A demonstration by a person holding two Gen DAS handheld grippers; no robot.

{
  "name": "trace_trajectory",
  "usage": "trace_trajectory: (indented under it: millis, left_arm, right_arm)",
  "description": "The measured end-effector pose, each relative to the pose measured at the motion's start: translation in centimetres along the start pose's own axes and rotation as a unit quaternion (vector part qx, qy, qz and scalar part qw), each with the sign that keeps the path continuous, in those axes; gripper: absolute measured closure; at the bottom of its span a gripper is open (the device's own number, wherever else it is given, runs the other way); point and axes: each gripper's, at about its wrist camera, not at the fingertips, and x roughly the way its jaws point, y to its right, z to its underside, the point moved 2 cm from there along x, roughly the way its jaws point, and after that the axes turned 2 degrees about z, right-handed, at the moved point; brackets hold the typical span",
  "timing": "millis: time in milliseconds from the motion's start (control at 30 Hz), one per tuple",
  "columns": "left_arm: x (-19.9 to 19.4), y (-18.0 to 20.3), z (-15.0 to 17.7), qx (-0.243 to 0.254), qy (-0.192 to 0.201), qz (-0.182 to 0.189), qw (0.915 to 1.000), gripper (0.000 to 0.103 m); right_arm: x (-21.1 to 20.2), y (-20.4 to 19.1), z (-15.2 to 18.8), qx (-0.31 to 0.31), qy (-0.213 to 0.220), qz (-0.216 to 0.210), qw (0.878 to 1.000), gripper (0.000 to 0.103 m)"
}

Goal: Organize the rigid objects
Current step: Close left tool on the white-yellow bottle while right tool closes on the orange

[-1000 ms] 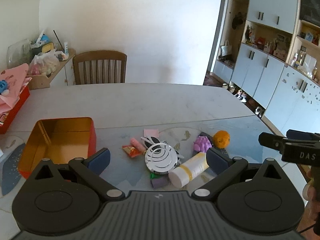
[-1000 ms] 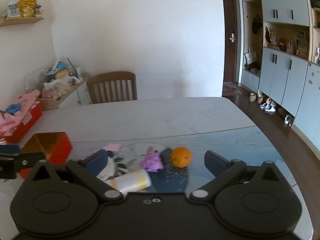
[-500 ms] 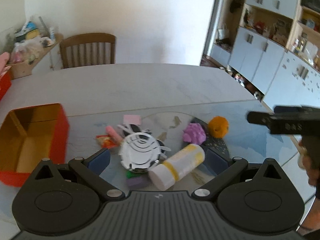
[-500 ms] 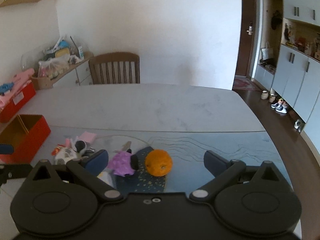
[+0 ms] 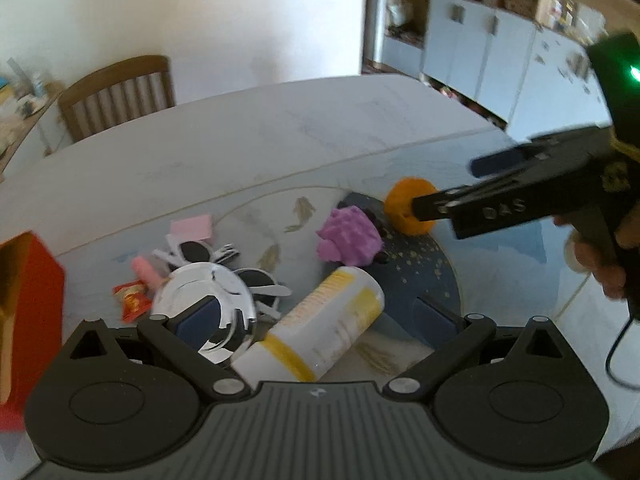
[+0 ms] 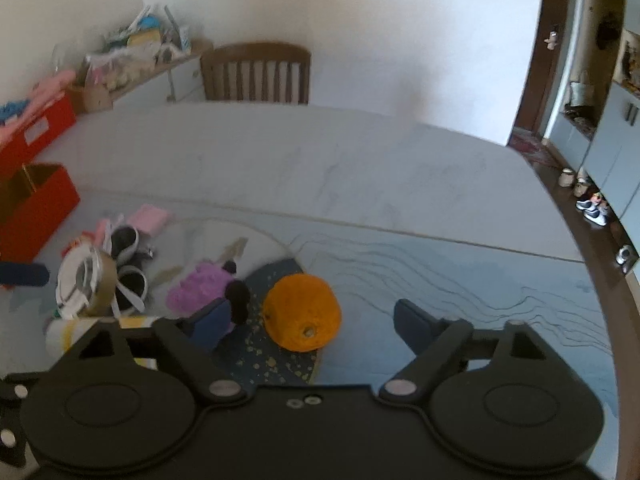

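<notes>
Right wrist: right gripper (jaws closing) angled down around orange.

The ball is bright orange. The soft toy is purple. The bottle is white with yellow bands. The box is red outside, gold inside. The round lid is shiny silver. The desk is pale grey marble with a blue, line-patterned mat.
</notes>
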Motion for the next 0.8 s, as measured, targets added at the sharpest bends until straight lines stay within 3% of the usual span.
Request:
trace_trajectory:
  millis: [167,300,400,533,800]
  left_arm:
    - [2.0,0.8,0.2,0.04,-0.013,-0.01,0.9991,0.002]
    - [3.4,1.5,0.3,0.08,-0.025,-0.014,0.9963,0.02]
    - [4.0,2.2,0.4,0.109,-0.03,-0.014,0.9935,0.023]
    - [5.1,2.5,0.7,0.128,-0.046,-0.027,0.9903,0.036]
    - [5.1,2.7,1.0,0.144,-0.051,-0.034,0.9877,0.047]
  right_arm:
    - [1.1,0.2,0.2,-0.018,-0.017,-0.006,1.0,0.026]
    - [2.0,0.1,0.0,-0.029,-0.024,-0.009,0.999,0.032]
    - [2.4,0.1,0.0,-0.032,-0.026,-0.009,0.999,0.036]
    - [3.0,0.1,-0.3,-0.04,-0.028,-0.009,0.999,0.044]
    - [3.7,-0.3,-0.2,-0.048,-0.023,-0.009,0.999,0.051]
